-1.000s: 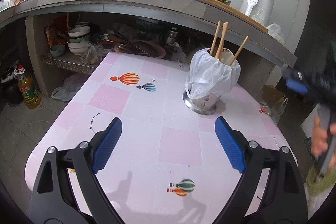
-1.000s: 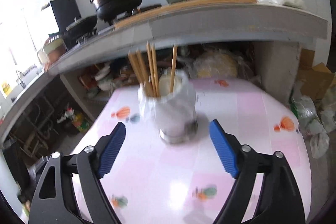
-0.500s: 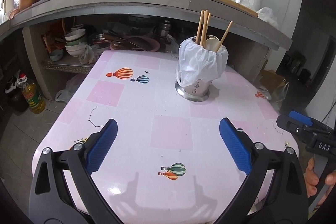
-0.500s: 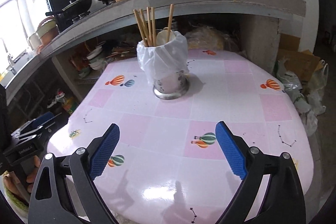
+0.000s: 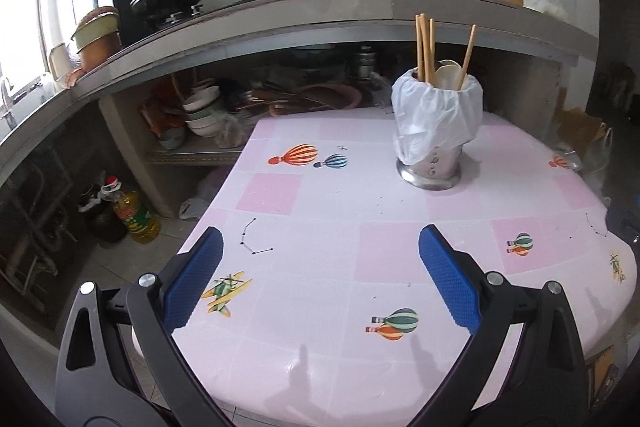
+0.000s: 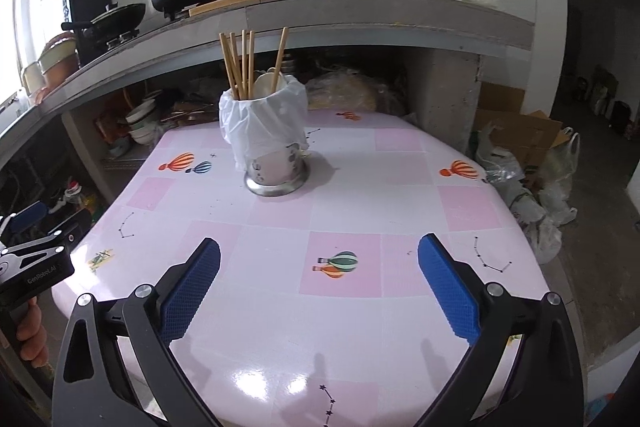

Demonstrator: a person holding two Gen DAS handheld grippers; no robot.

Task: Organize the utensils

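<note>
A steel utensil holder (image 5: 434,163) lined with a white plastic bag stands on the far part of the pink tiled table (image 5: 320,227). Several wooden chopsticks (image 5: 426,49) and a white spoon (image 5: 446,75) stand in it. It also shows in the right wrist view (image 6: 276,163) with the chopsticks (image 6: 240,63). My left gripper (image 5: 316,283) is open and empty above the table's near edge. My right gripper (image 6: 320,287) is open and empty above the near side. The left gripper's body shows in the right wrist view (image 6: 36,259).
A concrete counter (image 5: 320,11) with pots, a wok, bottles and a white appliance runs behind the table. Bowls and pans fill the shelf (image 5: 208,115) under it. An oil bottle (image 5: 134,215) stands on the floor at left. Boxes and bags (image 6: 528,155) lie at right.
Both grippers have drawn back from the holder toward the table's near edge. The left view has swung left, and the right gripper has left its frame.
</note>
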